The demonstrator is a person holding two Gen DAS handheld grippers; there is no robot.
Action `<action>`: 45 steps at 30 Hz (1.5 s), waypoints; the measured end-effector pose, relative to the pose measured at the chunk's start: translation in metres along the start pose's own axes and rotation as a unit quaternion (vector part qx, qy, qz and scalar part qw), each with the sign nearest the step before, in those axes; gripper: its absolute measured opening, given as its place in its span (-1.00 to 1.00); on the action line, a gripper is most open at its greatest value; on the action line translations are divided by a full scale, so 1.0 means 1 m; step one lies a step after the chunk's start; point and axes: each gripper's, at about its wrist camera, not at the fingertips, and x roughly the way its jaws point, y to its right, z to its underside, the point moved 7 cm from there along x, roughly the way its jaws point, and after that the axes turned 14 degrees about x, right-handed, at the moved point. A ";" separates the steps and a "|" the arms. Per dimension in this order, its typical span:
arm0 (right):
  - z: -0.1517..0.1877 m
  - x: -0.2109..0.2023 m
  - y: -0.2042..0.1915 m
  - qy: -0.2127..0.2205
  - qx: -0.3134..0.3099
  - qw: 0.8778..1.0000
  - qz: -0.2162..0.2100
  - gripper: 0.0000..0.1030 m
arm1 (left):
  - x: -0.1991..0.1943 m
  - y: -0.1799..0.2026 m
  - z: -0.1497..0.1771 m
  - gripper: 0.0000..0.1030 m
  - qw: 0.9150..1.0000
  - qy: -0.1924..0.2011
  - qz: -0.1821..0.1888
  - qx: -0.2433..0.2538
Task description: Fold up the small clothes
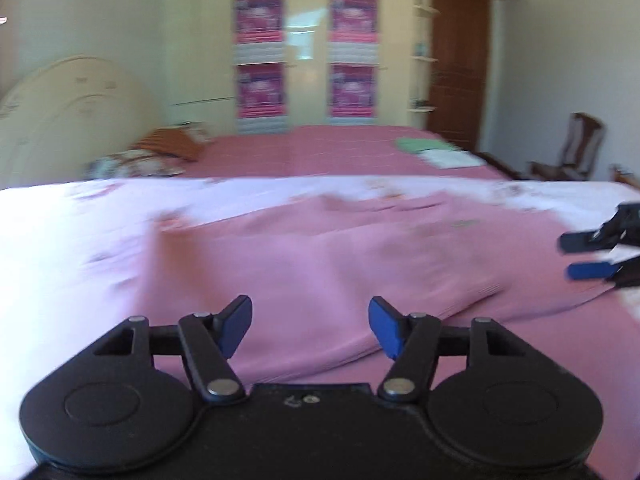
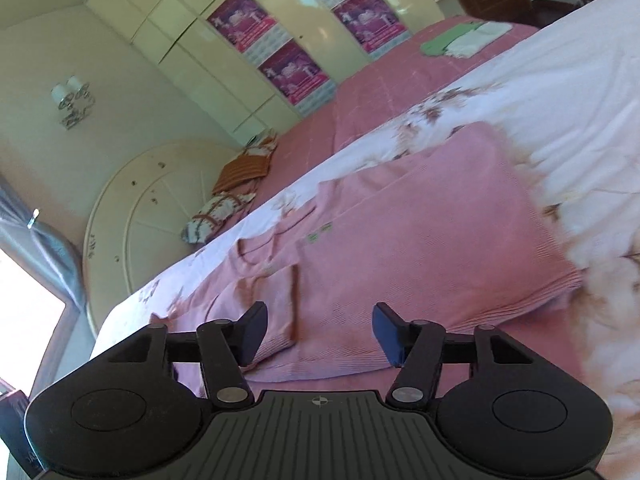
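A small pink knit sweater lies flat on a white flowered sheet; in the right wrist view one sleeve is folded over its body. My left gripper is open and empty, just above the sweater's near edge. My right gripper is open and empty, over the sweater's hem near the folded sleeve. It also shows at the right edge of the left wrist view, open, beside the sweater.
The white sheet lies on a bed with a pink cover. Folded green and white clothes lie on its far side. Pillows sit by the cream headboard. A wardrobe, a door and a chair stand behind.
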 end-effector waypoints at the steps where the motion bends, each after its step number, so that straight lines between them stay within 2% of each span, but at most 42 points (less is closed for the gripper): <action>1: 0.005 0.012 -0.005 -0.013 -0.005 1.000 -0.002 0.10 | -0.003 -0.017 0.014 0.18 1.000 -0.016 -0.016 -0.004; 4: 0.020 0.045 -0.017 -0.039 -0.015 0.999 -0.001 0.10 | -0.007 -0.059 0.046 0.12 0.997 -0.058 -0.051 -0.004; 7: 0.030 0.071 -0.022 -0.059 -0.012 0.998 0.005 0.10 | 0.004 -0.078 0.060 0.10 0.996 -0.075 -0.049 -0.008; 9: 0.035 0.083 -0.024 -0.059 -0.033 0.997 0.029 0.01 | 0.013 -0.085 0.063 0.05 0.996 -0.077 -0.035 -0.015; 10: 0.034 0.088 -0.026 -0.052 -0.049 0.996 0.046 -0.14 | 0.016 -0.087 0.060 0.03 0.997 -0.071 -0.028 -0.017; 11: 0.034 0.090 -0.028 -0.047 -0.060 0.995 0.057 -0.42 | 0.020 -0.088 0.058 0.03 0.997 -0.066 -0.025 -0.014; 12: 0.034 0.094 -0.030 -0.051 -0.063 0.995 0.060 -0.56 | 0.025 -0.089 0.057 0.04 0.998 -0.063 -0.023 -0.010; 15: 0.036 0.101 -0.033 -0.055 -0.081 0.992 0.080 -0.65 | 0.037 -0.093 0.055 -0.08 0.998 -0.059 -0.011 -0.016; 16: 0.036 0.102 -0.034 -0.056 -0.088 0.991 0.082 -0.81 | 0.037 -0.095 0.053 -0.13 0.998 -0.055 -0.007 -0.014; 18: 0.037 0.097 -0.043 -0.040 -0.116 0.989 0.084 -0.83 | 0.040 -0.096 0.050 -0.13 0.999 -0.053 -0.007 -0.005; 21: 0.027 0.071 -0.064 0.016 -0.142 0.987 0.070 -0.84 | 0.041 -0.097 0.053 -0.25 0.999 -0.054 0.010 -0.002; 22: 0.023 0.060 -0.069 0.038 -0.145 0.987 0.064 -0.84 | 0.042 -0.095 0.055 -0.41 0.998 -0.057 0.019 -0.001; 23: 0.019 0.053 -0.069 0.055 -0.150 0.985 0.068 -0.84 | 0.043 -0.094 0.056 -0.50 0.998 -0.058 0.028 -0.003; 24: 0.018 0.052 -0.063 0.059 -0.155 0.983 0.084 -0.84 | 0.043 -0.094 0.055 -0.51 0.998 -0.058 0.032 -0.002; 25: 0.017 0.058 -0.052 0.047 -0.149 0.982 0.106 -0.84 | 0.043 -0.093 0.055 -0.51 0.998 -0.058 0.031 0.004; 27: 0.021 0.068 -0.031 0.014 -0.121 0.985 0.125 -0.83 | 0.043 -0.091 0.054 -0.53 0.998 -0.058 0.033 0.011; 31: 0.029 0.069 -0.029 0.014 -0.130 0.984 0.123 -0.83 | 0.045 -0.089 0.055 -0.54 0.997 -0.059 0.038 0.015; 35: 0.026 0.074 -0.042 0.020 -0.161 0.978 0.134 -0.83 | 0.044 -0.091 0.055 -0.71 0.998 -0.051 0.046 -0.003; 40: 0.008 0.048 -0.106 0.084 -0.223 0.969 0.066 -0.83 | 0.045 -0.090 0.056 -0.74 0.998 -0.051 0.044 -0.008; 42: 0.010 0.030 -0.117 0.106 -0.242 0.964 0.044 -0.83 | 0.045 -0.090 0.057 -0.74 0.998 -0.051 0.045 -0.011; 43: 0.013 0.028 -0.109 0.112 -0.254 0.959 0.058 -0.83 | 0.045 -0.090 0.057 -0.74 0.998 -0.051 0.046 -0.011; 44: 0.016 0.037 -0.091 0.100 -0.255 0.958 0.086 -0.83 | 0.045 -0.090 0.057 -0.74 0.998 -0.051 0.046 -0.010; 45: 0.017 0.054 -0.065 0.062 -0.232 0.963 0.124 -0.83 | 0.045 -0.090 0.057 -0.74 0.998 -0.052 0.046 -0.009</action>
